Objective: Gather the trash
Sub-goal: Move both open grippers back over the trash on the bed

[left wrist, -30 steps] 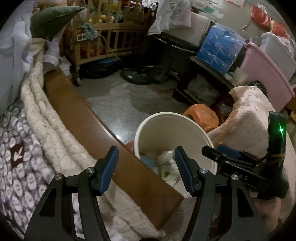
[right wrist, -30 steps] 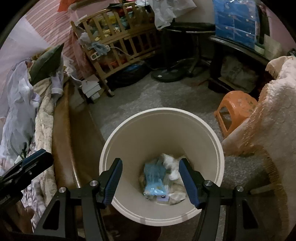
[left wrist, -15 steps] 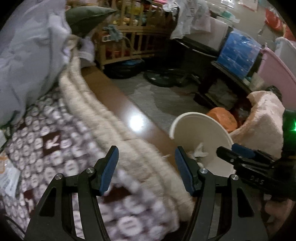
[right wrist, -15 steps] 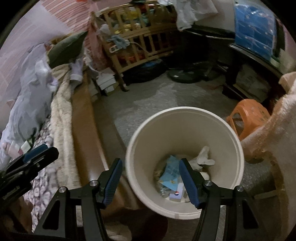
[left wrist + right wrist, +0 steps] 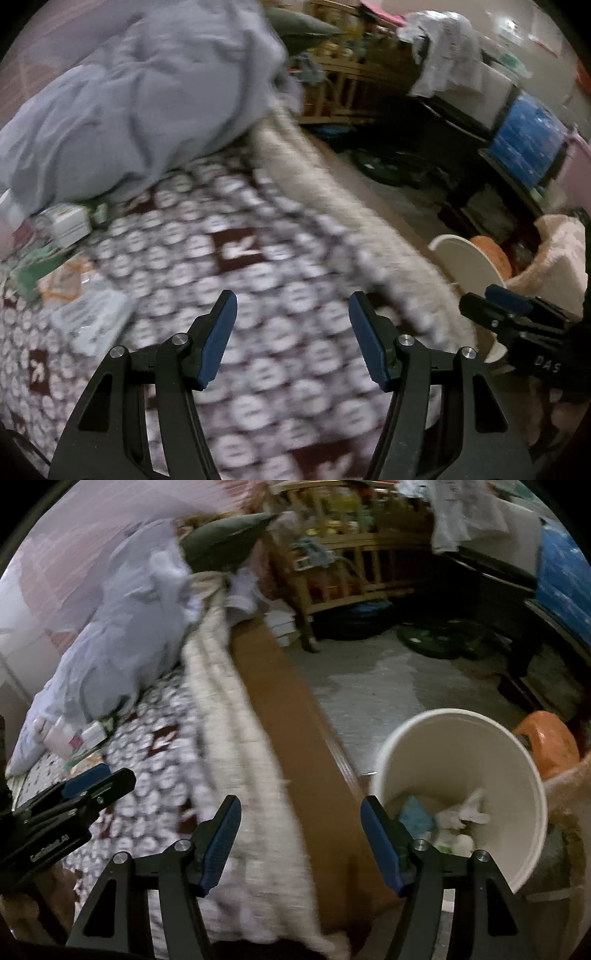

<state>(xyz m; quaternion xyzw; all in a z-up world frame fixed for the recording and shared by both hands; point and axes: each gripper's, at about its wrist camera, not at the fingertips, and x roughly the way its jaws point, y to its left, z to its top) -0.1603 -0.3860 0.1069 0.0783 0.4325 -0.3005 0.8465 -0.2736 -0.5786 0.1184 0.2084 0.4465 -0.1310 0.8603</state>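
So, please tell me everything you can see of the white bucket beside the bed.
The bucket is round, cream-white and looks like plastic. It stands upright and open on the grey floor, close to the brown bed frame. Inside lies trash: crumpled white paper and something light blue. An orange stool stands just behind it. Nothing grips it.
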